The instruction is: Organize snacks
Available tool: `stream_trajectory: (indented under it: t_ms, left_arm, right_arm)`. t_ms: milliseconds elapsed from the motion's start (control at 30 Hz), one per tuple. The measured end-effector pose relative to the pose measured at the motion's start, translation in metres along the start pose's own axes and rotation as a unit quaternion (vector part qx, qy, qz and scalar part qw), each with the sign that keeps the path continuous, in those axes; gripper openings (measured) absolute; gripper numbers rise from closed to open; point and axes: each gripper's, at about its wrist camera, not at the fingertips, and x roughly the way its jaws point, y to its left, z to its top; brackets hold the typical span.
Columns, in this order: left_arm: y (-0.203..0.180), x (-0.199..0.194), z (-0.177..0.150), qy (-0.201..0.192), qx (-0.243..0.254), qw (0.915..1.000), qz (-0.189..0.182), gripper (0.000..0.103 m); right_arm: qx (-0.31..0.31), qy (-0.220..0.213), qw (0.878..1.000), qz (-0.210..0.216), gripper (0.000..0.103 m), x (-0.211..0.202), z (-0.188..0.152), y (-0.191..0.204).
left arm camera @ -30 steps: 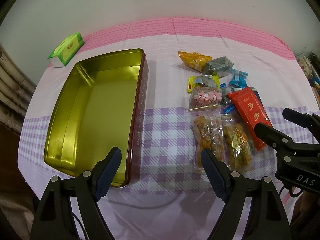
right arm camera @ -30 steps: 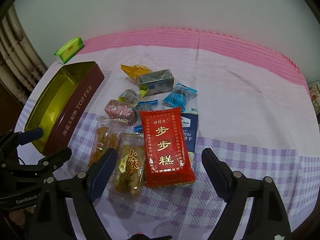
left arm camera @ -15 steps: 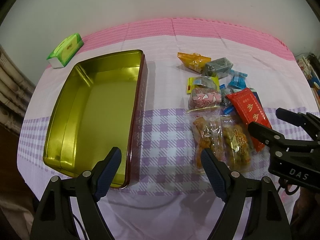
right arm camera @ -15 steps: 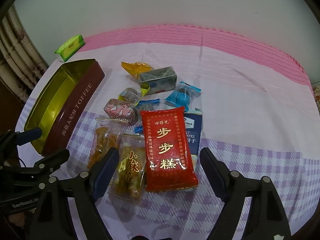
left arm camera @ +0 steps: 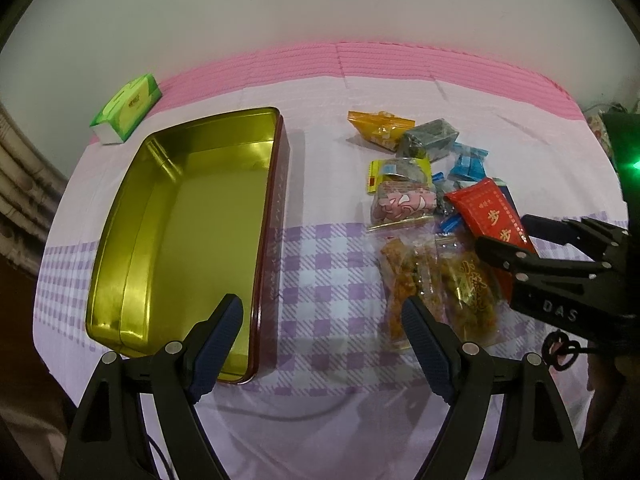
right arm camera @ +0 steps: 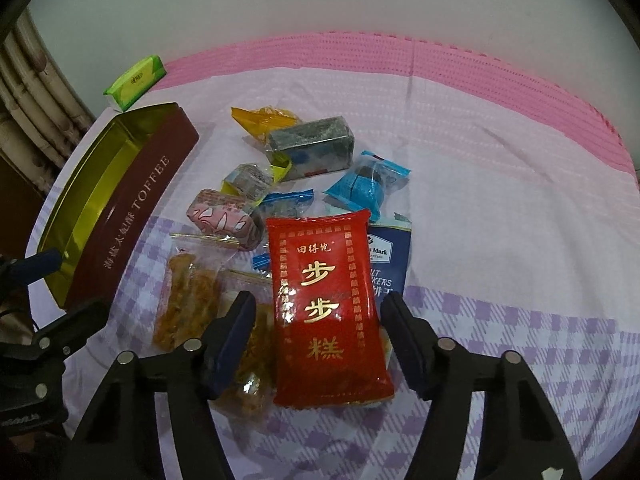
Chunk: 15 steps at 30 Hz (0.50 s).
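Right gripper: tilted down over the snack pile, its jaws at a middling gap and just now closing; the red snack packet lies between the blue pads. The left pad sits on the clear bag beside the packet and the right pad is just off the packet's right edge; a firm pinch cannot be made out.
Left gripper: jaws spread wide with nothing between them, hovering over the checked cloth just beside the tin's right wall.
Red snack packet: flat on the table, gold characters facing up, overlapping a dark blue cracker packet on its right and a clear bag of golden-brown fried snacks on its left.
Second clear bag of fried snacks: left of the first one, lying flat.
Other snacks: a pink patterned sweet, a yellow-edged wrapped piece, a grey foil block, an orange-yellow packet and a light blue wrapped sweet, all heaped behind the red packet.
Toffee tin: open and lidless, gold inside and maroon outside, left of the snacks and well apart from them, with no snacks in it.
Green tissue pack: beyond the tin's far left corner.
Tablecloth: pale pink, with a lilac checked band at the near side.
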Motion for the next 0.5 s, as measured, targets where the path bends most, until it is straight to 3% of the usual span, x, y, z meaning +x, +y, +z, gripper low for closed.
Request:
stream_trajectory:
  t_ms: [233,500]
  left_arm:
    - [-0.008,0.001,0.0,0.0,0.018,0.9998,-0.003,0.082]
    - [-0.016,0.002,0.001,0.003,0.032,0.9994,-0.01,0.082]
  right_arm:
    - [-0.01,-0.002,1.0,-0.007,0.06,0.005,0.003,-0.001]
    - [-0.03,-0.009,0.999,-0.021,0.046,0.006,0.003,0.002]
